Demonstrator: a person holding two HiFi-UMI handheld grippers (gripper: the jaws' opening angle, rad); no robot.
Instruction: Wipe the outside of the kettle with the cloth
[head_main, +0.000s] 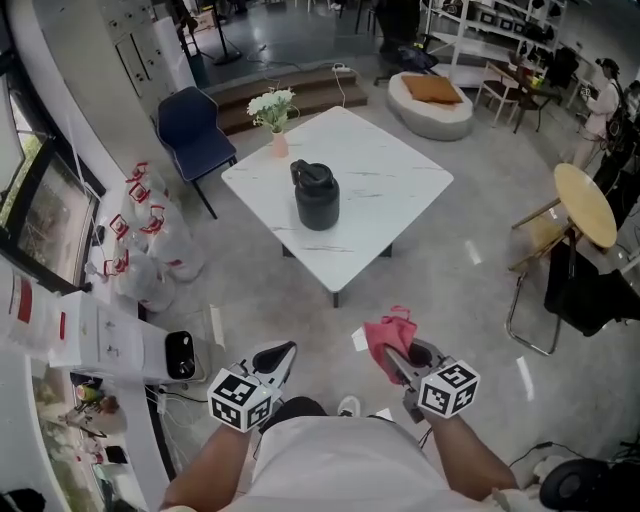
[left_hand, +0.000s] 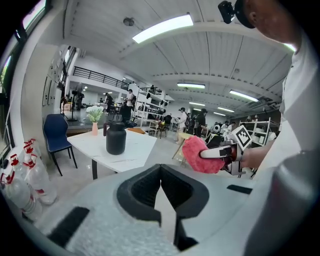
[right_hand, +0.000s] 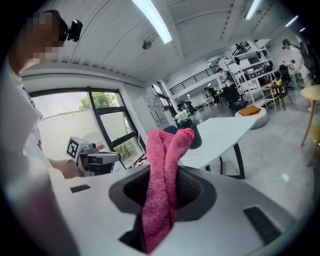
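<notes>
A black kettle (head_main: 317, 196) stands upright on the white marble table (head_main: 390, 190), well ahead of both grippers; it also shows as the kettle (left_hand: 115, 138) and, partly hidden behind the cloth, the kettle (right_hand: 194, 138). My right gripper (head_main: 392, 358) is shut on a pink cloth (head_main: 388, 335), which sticks up between its jaws as the cloth (right_hand: 162, 185). My left gripper (head_main: 281, 358) is shut and holds nothing; its jaws meet in the left gripper view (left_hand: 160, 186). Both are held low over the floor, short of the table.
A pink vase with white flowers (head_main: 274, 118) stands at the table's far left corner. A blue chair (head_main: 193, 128) is behind the table at left, bagged bottles (head_main: 150, 235) on the floor at left, a round wooden table (head_main: 585, 203) at right.
</notes>
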